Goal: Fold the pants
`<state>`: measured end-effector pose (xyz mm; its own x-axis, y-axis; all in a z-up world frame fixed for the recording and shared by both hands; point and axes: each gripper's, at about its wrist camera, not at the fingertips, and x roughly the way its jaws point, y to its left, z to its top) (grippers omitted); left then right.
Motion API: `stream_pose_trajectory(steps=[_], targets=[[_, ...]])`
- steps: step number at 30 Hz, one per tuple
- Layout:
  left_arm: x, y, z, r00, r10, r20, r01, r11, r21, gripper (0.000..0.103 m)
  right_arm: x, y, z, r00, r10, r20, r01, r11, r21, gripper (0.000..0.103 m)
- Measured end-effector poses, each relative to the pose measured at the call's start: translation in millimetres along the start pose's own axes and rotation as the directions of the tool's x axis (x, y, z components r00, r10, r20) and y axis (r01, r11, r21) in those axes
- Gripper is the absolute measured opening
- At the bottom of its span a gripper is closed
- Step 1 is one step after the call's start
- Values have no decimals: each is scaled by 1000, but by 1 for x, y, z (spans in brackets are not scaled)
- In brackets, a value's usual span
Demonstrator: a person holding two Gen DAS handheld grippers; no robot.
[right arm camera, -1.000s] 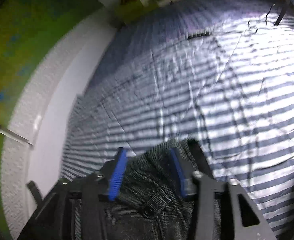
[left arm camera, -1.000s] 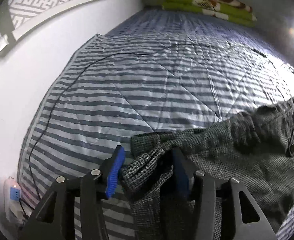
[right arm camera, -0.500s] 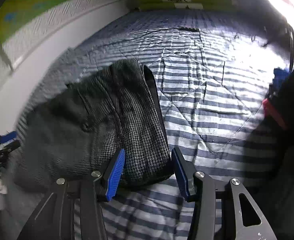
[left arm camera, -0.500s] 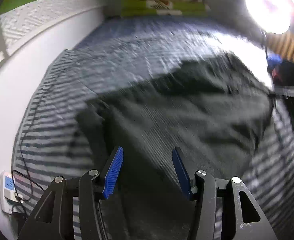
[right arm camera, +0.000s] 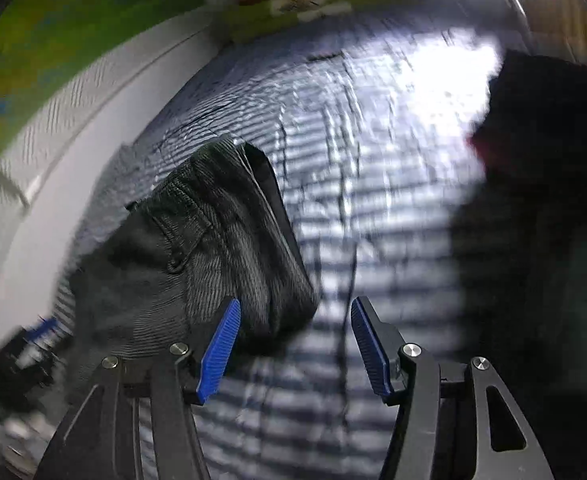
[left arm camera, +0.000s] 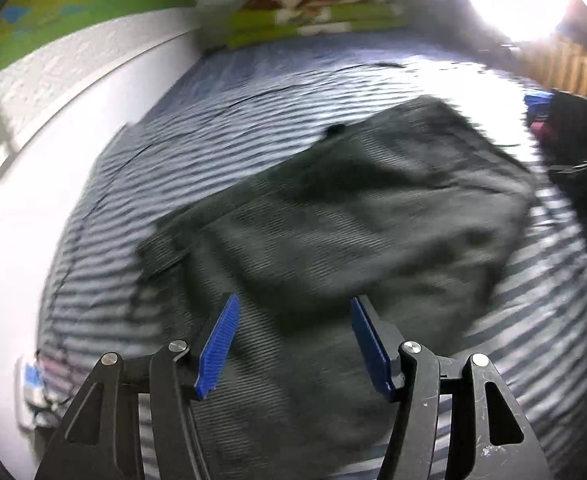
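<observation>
Pants (left arm camera: 345, 216) lie folded in a dark grey bundle on the striped quilt (left arm camera: 221, 132), which bears nothing else that I can make out clearly; both views are smeared by blur. From my left gripper (left arm camera: 293, 344) the bundle spreads from the middle of the view out toward two o'clock, its near edge running down between my blue pads (left arm camera: 218, 346); whether cloth touches them I cannot tell. That gripper hangs above the bundle, tilted down and looking along the bed toward the green blanket (left arm camera: 313, 16) folded at twelve o'clock; its jaws stand wide apart, gripping nothing. My right gripper (right arm camera: 293, 344) hangs over bare quilt (right arm camera: 373, 184), the pants (right arm camera: 197, 248) at ten o'clock from it, a button showing on the cloth and the folded corner just beside my left-hand pad (right arm camera: 219, 348); these jaws too are spread wide and empty. A white wall (left arm camera: 41, 184) curves along nine o'clock; a dark shape (right arm camera: 549, 216) fills three o'clock in the right view, too blurred to tell.
</observation>
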<state>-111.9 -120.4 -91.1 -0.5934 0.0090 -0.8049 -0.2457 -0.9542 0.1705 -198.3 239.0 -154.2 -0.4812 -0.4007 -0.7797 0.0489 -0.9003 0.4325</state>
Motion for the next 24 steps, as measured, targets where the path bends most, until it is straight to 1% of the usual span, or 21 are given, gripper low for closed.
stream_pose_trajectory(steps=[1, 2, 4, 5, 7, 8, 9, 11, 12, 14, 16, 17, 18, 19, 20, 21, 22, 24], targets=[[1, -13, 4, 1000, -19, 4, 19, 1000, 20, 62, 5, -6, -4, 999, 38, -16, -37, 997, 60, 54], [6, -30, 8, 999, -34, 4, 34, 998, 48, 62, 8, -8, -7, 998, 59, -24, -56, 994, 97, 54], [16, -51, 9, 997, -70, -14, 70, 995, 65, 62, 20, -12, -13, 993, 108, -43, -99, 979, 180, 54], [26, -60, 9, 995, -89, -36, 91, 994, 68, 62, 25, -11, -16, 990, 135, -49, -122, 971, 206, 54], [44, -73, 2, 995, -67, -75, 74, 993, 96, 62, 34, -9, -19, 983, 179, -39, -164, 955, 248, 55], [57, -76, -8, 993, -58, -99, 69, 992, 110, 64, 35, -8, -20, 981, 193, -28, -180, 949, 258, 56], [56, -74, -10, 994, -76, -75, 82, 993, 90, 64, 38, -6, -21, 975, 220, -19, -206, 941, 269, 57], [55, -69, -10, 988, -120, -99, 127, 990, 63, 64, 47, -2, -21, 954, 298, -23, -276, 908, 316, 58], [50, -64, -9, 984, -148, -103, 153, 987, 48, 64, 51, 1, -21, 948, 318, -32, -291, 899, 328, 58], [33, -48, 1, 980, -190, -61, 189, 982, -10, 64, 53, 5, -21, 949, 314, -18, -292, 901, 321, 60], [23, -31, 17, 979, -201, -14, 200, 977, -69, 64, 56, 8, -20, 953, 304, -10, -287, 909, 301, 60], [20, -16, 31, 986, -165, 13, 165, 980, -110, 64, 58, 10, -18, 954, 299, -2, -284, 911, 300, 60], [24, -9, 41, 991, -131, 17, 132, 982, -138, 64, 61, 10, -17, 955, 295, 9, -284, 910, 302, 59], [31, -2, 53, 994, -112, 14, 113, 981, -160, 64, 63, 12, -16, 959, 285, 17, -276, 913, 301, 56], [39, 4, 64, 996, -93, 9, 93, 980, -174, 64, 65, 14, -13, 962, 272, 18, -265, 918, 294, 54], [50, 5, 75, 998, -56, 8, 57, 981, -184, 64, 67, 16, -11, 967, 255, 16, -249, 925, 286, 49], [63, 7, 82, 999, -32, -1, 31, 983, -183, 64, 68, 18, -11, 970, 243, 17, -238, 929, 282, 48], [93, 7, 99, 999, -9, -34, 3, 982, -187, 63, 69, 21, -10, 972, 233, 16, -229, 934, 275, 46]])
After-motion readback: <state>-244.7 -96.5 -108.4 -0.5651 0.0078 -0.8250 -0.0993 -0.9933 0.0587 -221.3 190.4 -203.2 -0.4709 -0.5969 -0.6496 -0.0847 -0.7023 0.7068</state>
